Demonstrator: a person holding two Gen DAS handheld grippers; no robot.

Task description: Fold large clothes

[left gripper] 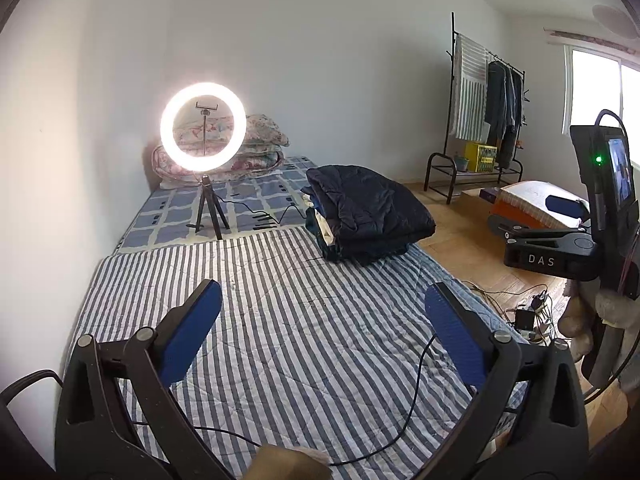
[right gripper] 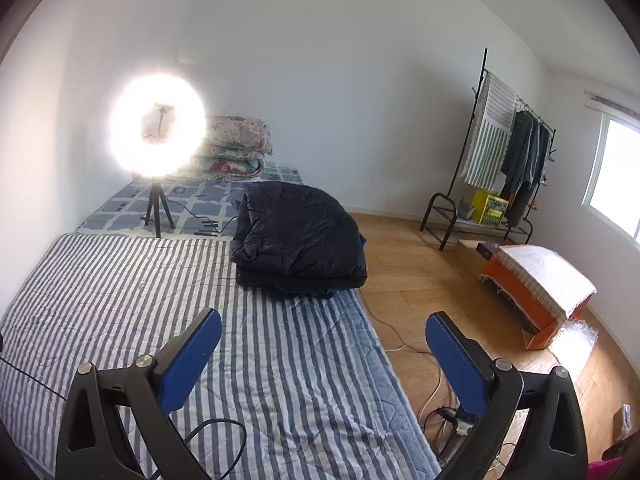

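Right now both of my tools hang over the grey-and-white striped quilted bed cover [left gripper: 280,320], and neither holds anything: the left tool [left gripper: 323,304] has its blue-padded fingers [left gripper: 192,328] spread wide, and the right tool [right gripper: 323,334] is just as wide, with only bare cover and floor between its pads. What I have to work on is the stack of folded clothes topped by a dark navy quilted garment [left gripper: 368,208], sitting on the far part of the striped cover at the bed's right edge, next to the wooden floor [right gripper: 420,264]. From the left tool it lies ahead and off to the right; from the right tool it lies nearly straight ahead, slightly left of centre [right gripper: 300,236]. So I judge the right tool the nearer and better lined up, while the left would have to cross rightward over open cover to reach it. The pile's long side seems to run along the bed edge. A lit ring light on a small black tripod [left gripper: 203,128] stands well to the pile's left, with its cable trailing toward the pile.
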